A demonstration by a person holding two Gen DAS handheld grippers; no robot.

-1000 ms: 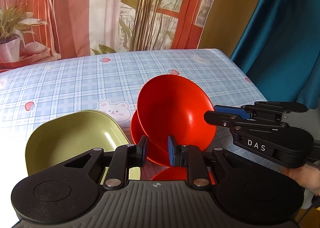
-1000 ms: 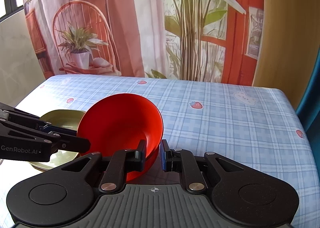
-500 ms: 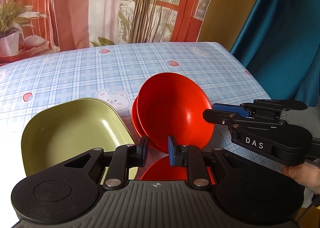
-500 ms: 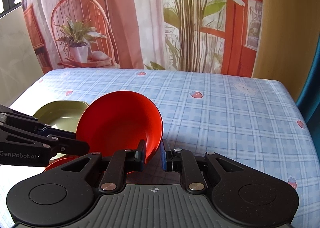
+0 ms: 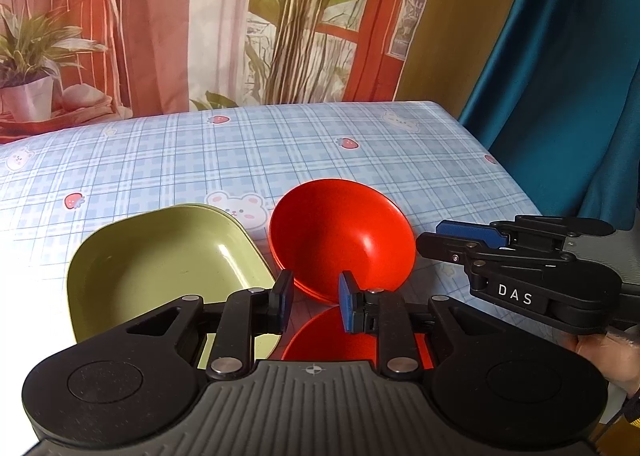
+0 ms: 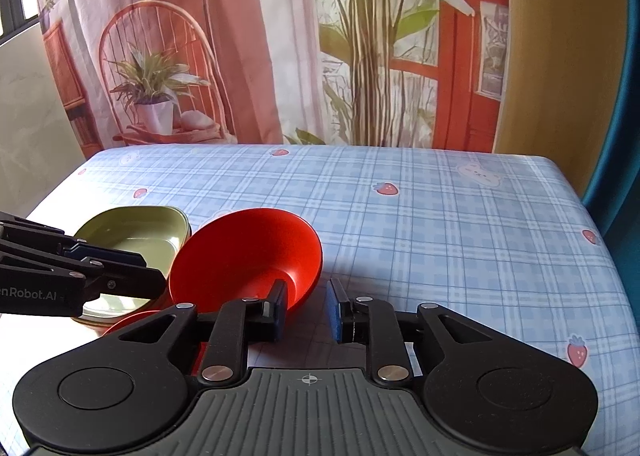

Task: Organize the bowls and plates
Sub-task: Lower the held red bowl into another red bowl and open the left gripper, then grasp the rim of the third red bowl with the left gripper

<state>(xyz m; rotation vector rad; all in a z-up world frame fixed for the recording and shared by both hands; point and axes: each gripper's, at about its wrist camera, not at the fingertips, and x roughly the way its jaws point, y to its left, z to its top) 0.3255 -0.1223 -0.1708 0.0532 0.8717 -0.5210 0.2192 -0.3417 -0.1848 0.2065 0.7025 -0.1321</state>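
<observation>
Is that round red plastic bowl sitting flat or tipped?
Tipped: the round red plastic bowl leans, its opening facing the cameras, far rim raised above the checked tablecloth.

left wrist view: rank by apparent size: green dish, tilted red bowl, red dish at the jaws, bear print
1. green dish, largest
2. tilted red bowl, slightly smaller; sits a bit farther away, so true sizes may be close
3. red dish, mostly hidden behind the jaws, so unsure
4. bear print, smallest

Red bowl (image 6: pixel 246 256) lowered from steep tilt onto red stack beside green dish (image 5: pixel 160 268). Right gripper (image 6: pixel 306 310) jaws spread apart, released bowl rim. Left gripper (image 5: pixel 314 302) widened too.
</observation>
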